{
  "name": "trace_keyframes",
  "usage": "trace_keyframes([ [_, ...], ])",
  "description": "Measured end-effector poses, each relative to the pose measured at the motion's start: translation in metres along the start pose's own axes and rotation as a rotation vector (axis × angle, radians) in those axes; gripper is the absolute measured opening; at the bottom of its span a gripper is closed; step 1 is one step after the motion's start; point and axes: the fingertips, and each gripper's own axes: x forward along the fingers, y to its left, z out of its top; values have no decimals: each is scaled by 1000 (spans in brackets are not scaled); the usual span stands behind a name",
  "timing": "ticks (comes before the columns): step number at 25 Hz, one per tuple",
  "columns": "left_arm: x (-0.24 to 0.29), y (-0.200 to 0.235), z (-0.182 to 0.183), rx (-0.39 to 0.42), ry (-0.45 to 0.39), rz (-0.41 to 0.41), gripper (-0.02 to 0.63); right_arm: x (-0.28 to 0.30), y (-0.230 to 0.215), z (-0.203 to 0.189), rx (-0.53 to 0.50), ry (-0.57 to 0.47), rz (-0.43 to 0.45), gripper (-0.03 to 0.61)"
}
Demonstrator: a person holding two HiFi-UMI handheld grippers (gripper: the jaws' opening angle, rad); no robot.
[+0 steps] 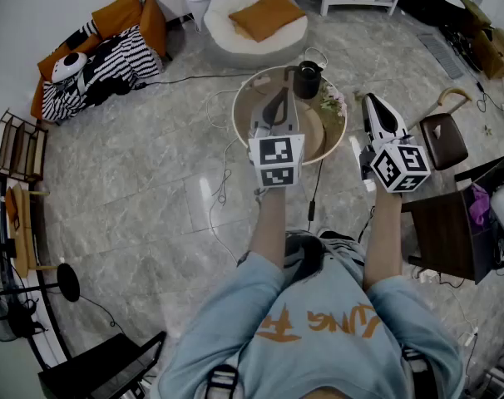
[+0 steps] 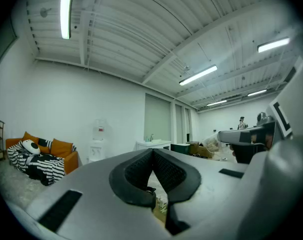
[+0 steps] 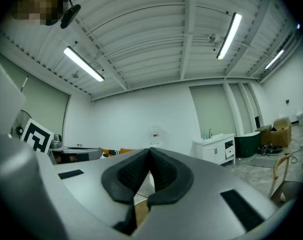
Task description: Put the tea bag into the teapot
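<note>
In the head view a black teapot (image 1: 306,79) stands at the far side of a round wooden table (image 1: 249,129). No tea bag shows in any view. My left gripper (image 1: 278,100) is held over the middle of the table, just short of the teapot. My right gripper (image 1: 370,104) hovers off the table's right rim. Both point forward and upward. In the left gripper view the left gripper (image 2: 152,152) has its black pads meeting at the tip, with nothing between them. The right gripper (image 3: 150,150) in its own view is likewise shut and empty.
A small bunch of flowers (image 1: 333,102) lies on the table beside the teapot. Behind it sits a white pouf with an orange cushion (image 1: 265,16). An orange sofa (image 1: 102,48) is at the back left, a wooden chair (image 1: 443,138) and a dark cabinet (image 1: 448,233) to the right. Cables (image 1: 221,169) trail across the floor.
</note>
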Motion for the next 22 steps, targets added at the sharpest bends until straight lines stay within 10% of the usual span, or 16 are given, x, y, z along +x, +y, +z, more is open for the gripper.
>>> trace_keyframes([
  [22, 5, 52, -43, -107, 67, 30, 25, 18, 6, -17, -10, 62, -41, 12],
])
